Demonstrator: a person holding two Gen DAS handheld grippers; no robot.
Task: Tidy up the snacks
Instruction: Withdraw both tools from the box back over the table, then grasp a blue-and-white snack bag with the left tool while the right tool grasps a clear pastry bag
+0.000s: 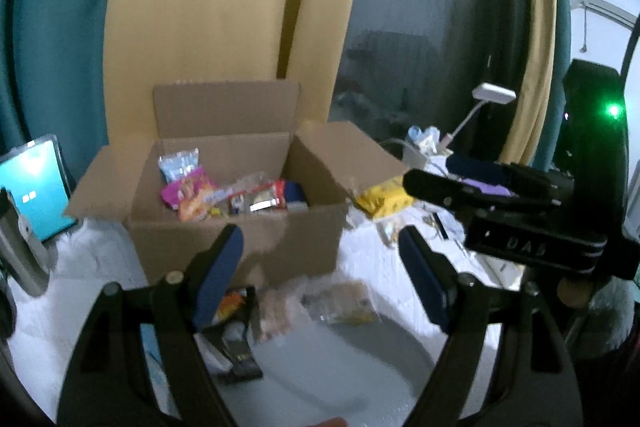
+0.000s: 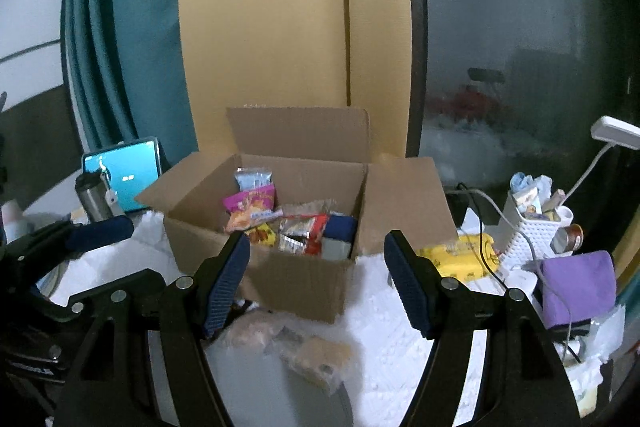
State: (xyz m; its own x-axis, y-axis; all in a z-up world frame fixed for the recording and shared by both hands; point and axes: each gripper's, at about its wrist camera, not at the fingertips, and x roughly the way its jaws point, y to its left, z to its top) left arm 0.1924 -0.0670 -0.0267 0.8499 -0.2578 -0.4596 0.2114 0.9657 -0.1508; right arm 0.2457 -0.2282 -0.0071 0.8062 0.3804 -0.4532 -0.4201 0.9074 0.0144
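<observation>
From your left wrist camera, your left gripper (image 1: 320, 267) is held level and aimed at the near wall of the open cardboard box (image 1: 240, 239), its blue-padded fingers (image 1: 218, 275) spread wide with nothing between them; the right gripper (image 1: 460, 187) reaches in from the right, pointing left, and you cannot tell from here how far it is open. The box stands on the white surface (image 1: 100, 267) with its flaps folded out, and inside lie snack packets: a pink and orange packet (image 1: 190, 195) leaning upright at the left, a red and silver packet (image 1: 260, 197) lying with its long axis left to right. A clear biscuit pack (image 1: 320, 303), blurred, lies just below your left fingers, long axis running left to right. From your right wrist camera, your right gripper (image 2: 318, 279) also faces the box (image 2: 300, 283), fingers wide apart and empty, and a yellow packet (image 2: 460, 257) lies right of the box, long axis left to right, beside a white basket (image 2: 528, 235)
</observation>
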